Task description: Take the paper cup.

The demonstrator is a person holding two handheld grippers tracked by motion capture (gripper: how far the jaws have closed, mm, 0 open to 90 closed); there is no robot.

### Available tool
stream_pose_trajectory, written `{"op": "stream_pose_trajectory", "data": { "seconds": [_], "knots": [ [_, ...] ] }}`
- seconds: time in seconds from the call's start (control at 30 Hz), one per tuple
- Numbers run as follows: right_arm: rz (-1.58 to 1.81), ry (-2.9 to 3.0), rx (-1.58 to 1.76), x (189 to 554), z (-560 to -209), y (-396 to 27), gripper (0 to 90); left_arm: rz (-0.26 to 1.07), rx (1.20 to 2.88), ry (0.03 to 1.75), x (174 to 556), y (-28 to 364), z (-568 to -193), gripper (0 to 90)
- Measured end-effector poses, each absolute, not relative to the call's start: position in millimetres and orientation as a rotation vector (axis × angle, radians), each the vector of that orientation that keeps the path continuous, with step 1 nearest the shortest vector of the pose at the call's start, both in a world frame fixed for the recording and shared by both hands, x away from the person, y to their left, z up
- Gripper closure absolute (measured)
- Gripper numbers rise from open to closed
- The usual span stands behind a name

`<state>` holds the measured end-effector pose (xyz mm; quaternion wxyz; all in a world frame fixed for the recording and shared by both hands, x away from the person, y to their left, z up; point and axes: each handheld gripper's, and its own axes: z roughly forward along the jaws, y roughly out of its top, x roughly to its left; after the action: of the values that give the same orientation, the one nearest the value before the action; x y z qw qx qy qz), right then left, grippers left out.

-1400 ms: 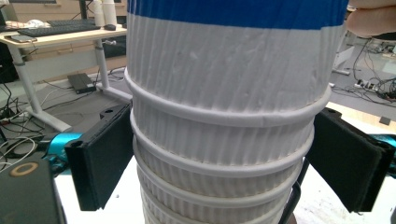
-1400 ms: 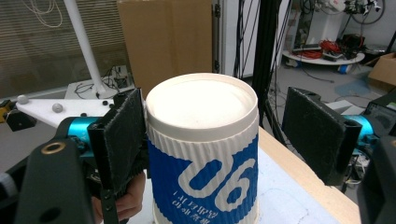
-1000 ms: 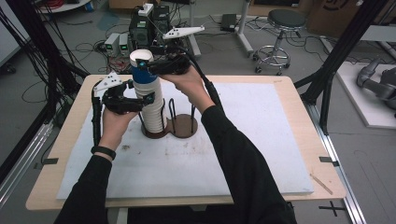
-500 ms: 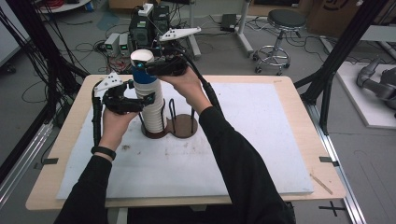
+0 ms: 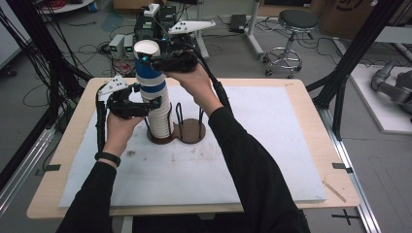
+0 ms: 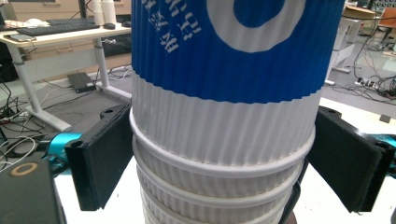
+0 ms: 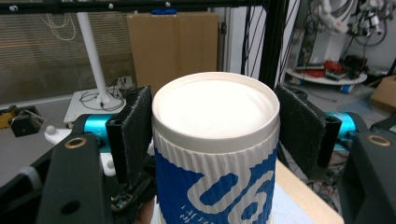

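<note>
Blue-and-white paper cup [image 5: 147, 65] tops an upright stack of cups [image 5: 159, 114] in a brown wire holder [image 5: 188, 132] on the table [image 5: 272, 145]. Right claw [image 7: 215, 121], nearer, has just closed on its rim from the sides; earlier it stood wider. Left claw [image 6: 224, 158] brackets the stack lower down, pads seemingly on it, as before.

Left gripper [image 5: 154, 103] clamped, right gripper [image 5: 145, 62] clamped

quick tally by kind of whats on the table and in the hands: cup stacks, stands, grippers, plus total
cup stack: 1, upside down, blue-and-white cup on top
wooden stand: 1, two round bases with wire posts
left gripper: 1, jaws at the stack's sides
right gripper: 1, shut on the top cup
total: 4
</note>
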<state>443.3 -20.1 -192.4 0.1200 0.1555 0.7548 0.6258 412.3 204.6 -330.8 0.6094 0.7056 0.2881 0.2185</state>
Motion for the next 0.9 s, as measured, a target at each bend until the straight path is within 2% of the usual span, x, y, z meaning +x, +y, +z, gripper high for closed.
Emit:
{"op": "stream_pose_trajectory", "data": {
  "seconds": [0.9],
  "knots": [
    [1.917,2.112,0.371,420.8,-154.1,-41.8,31.2,0.502,1.631,0.665,412.7,204.5,-331.2,11.6]
  ]
}}
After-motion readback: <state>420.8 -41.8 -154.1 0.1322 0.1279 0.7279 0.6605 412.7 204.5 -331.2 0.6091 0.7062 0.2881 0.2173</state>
